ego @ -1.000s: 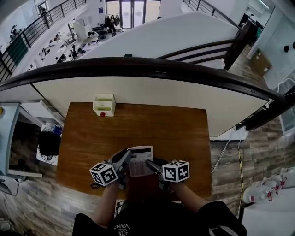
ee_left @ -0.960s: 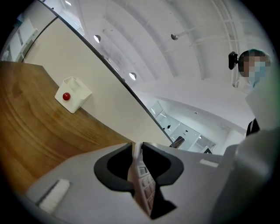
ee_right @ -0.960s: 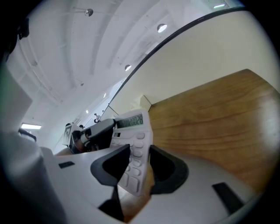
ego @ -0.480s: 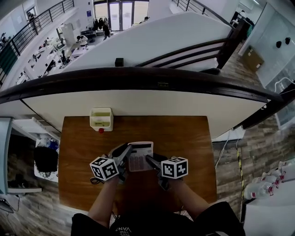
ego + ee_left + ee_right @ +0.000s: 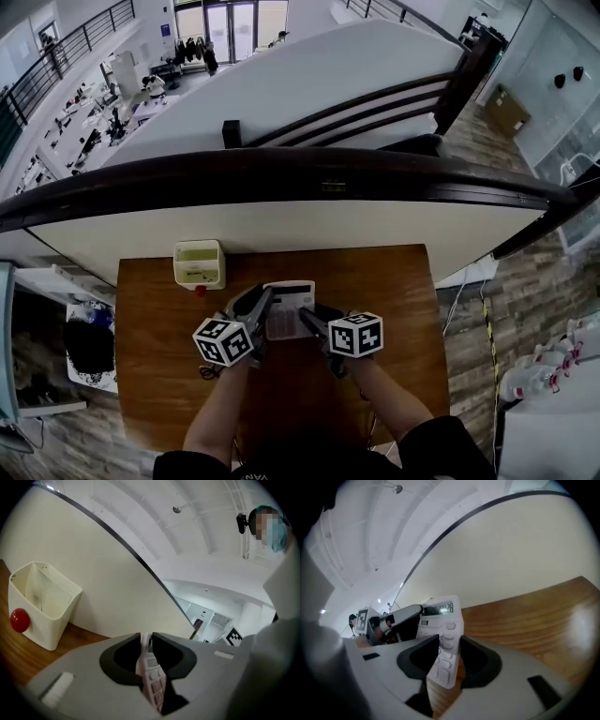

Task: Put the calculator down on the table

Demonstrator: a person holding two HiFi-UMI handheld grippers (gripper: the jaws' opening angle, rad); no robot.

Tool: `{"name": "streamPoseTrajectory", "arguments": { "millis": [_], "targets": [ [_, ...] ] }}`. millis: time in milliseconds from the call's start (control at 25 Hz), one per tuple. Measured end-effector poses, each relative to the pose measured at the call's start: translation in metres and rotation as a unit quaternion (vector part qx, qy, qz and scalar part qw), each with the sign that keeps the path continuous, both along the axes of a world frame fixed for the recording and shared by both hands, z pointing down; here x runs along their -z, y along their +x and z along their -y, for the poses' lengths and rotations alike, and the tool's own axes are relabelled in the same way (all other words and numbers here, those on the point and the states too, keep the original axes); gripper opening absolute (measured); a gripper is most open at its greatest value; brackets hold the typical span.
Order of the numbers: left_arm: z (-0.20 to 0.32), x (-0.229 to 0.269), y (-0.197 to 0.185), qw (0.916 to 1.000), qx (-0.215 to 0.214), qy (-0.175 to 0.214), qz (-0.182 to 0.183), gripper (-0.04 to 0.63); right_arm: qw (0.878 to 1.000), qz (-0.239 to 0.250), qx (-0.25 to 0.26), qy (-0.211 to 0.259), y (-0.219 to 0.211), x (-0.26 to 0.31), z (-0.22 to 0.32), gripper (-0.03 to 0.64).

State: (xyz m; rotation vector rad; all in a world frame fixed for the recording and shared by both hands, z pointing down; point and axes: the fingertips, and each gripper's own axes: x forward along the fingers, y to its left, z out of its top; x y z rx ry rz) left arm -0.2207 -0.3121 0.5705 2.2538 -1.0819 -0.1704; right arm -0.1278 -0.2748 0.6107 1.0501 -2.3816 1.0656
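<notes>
The head view shows the whole brown bench (image 5: pixel 384 309) from above. Both grippers meet in the middle of the frame, with the calculator (image 5: pixel 289 309) between them. It is over the far half of the bench, just right of a white box (image 5: pixel 199 264) that stands at the bench's upper left. A small red ball (image 5: pixel 200 291) sits at the box's near side.

The left gripper view shows the calculator only from its edge, as a thin pale strip with a few keys. It also shows the box and the red ball big at the left of the frame.

The right gripper view shows the calculator's face, which the left gripper view does not. It also shows the other gripper holding the far side.

The left gripper (image 5: pixel 146 641) is partly closed and pinches the calculator's left edge. Its jaws have just been closing a little, with that edge between them. The right gripper (image 5: pixel 450 645) pinches the calculator's near right corner, and its jaws press on the key side and the back.

The calculator is white with pale round keys. It has a grey screen at the top with dark numbers on it. It is tilted above the wood. I cannot tell if it touches the bench.
</notes>
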Motion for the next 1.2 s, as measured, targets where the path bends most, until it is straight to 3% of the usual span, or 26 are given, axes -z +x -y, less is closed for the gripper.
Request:
{"name": "streamPoseTrajectory", "arguments": {
  "millis": [400, 840, 1200],
  "targets": [
    [0.038, -0.021, -0.005, 0.9984, 0.025, 0.023, 0.045, 0.071, 1.000, -0.012, 0.003, -0.009, -0.008, -0.026, 0.040, 0.153],
    [0.070, -0.055, -0.021, 0.9945, 0.074, 0.011, 0.072, 0.063, 0.999, -0.034, 0.001, -0.011, -0.017, -0.046, 0.071, 0.150],
    [0.076, -0.058, -0.019, 0.9850, 0.086, 0.039, 0.144, 0.069, 0.999, -0.035, -0.040, -0.001, -0.018, -0.048, 0.076, 0.152]
  ]
}}
